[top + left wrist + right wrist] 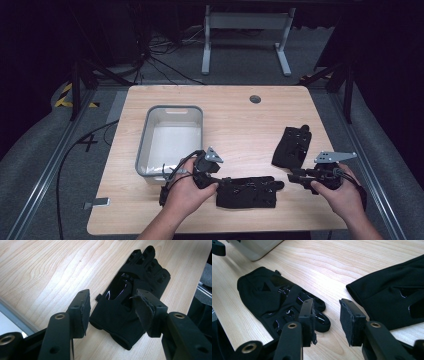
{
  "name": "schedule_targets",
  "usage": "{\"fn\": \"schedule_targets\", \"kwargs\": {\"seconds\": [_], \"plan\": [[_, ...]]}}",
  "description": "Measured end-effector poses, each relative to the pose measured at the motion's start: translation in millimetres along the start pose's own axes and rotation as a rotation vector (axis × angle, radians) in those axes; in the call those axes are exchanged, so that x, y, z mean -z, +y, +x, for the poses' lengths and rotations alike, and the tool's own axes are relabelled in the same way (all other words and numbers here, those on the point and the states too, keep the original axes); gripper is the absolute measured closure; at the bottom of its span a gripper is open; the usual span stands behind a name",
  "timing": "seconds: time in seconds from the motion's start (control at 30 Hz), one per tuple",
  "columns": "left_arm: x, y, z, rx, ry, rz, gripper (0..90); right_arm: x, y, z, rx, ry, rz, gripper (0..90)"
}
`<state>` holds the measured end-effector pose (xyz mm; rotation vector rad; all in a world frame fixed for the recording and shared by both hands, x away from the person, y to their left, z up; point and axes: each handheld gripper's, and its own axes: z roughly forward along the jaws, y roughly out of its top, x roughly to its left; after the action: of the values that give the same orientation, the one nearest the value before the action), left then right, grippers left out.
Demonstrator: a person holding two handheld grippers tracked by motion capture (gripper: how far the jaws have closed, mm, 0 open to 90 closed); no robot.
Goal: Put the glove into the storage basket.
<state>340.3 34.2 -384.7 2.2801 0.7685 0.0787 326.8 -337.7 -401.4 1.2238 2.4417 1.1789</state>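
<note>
On the near side of the table, the near glove [246,191] lies flat between my grippers. Left gripper [112,312] and right gripper [325,320] both gape, empty. It looks soft and light; I'd pinch its cuff edge.

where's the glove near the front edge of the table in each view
High view: the front glove lies lengthwise near the table's front edge, between the two hands.
Left gripper view: it lies centre, beyond the open jaws, fingers pointing away.
Right gripper view: it lies left of centre, fingertips behind the left jaw.
Shared landmark: the grey bin beside it.
</note>
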Motion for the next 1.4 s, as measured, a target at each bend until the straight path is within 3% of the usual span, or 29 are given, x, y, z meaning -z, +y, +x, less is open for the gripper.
{"fn": "schedule_targets", "kwargs": {"seconds": [0.27, 0.47, 0.7, 0.87, 1.0, 1.23, 1.4], "plan": [[0.7, -1.6, -0.8, 0.001, -0.006, 0.008, 46.4, 3.7, 0.6, -6.0, -0.004, 0.005, -0.004, 63.3], [3.3, -2.1, 0.2, 0.009, -0.005, 0.001, 45.3, 3.4, 2.6, -8.9, 0.036, -0.014, -0.022, 59.5], [6.3, -3.9, 1.2, 0.011, 0.0, 0.001, 44.8, 4.6, 4.9, -15.0, 0.033, -0.018, -0.033, 59.1], [10.2, -3.7, 0.6, 0.012, 0.001, -0.013, 44.7, 2.6, 9.6, -22.6, 0.041, 0.002, -0.036, 58.5], [12.4, -5.0, 1.1, 0.016, 0.011, -0.017, 44.5, 4.3, 22.1, -33.3, 0.033, 0.002, -0.032, 63.7], [17.2, -9.7, 0.5, 0.026, 0.022, -0.021, 44.1, -5.4, 46.1, -60.6, 0.069, -0.054, 0.024, 61.6], [17.6, -15.0, -1.4, 0.029, 0.022, -0.019, 44.0, -19.6, 60.1, -83.2, 0.054, -0.089, 0.038, 59.6]]}}
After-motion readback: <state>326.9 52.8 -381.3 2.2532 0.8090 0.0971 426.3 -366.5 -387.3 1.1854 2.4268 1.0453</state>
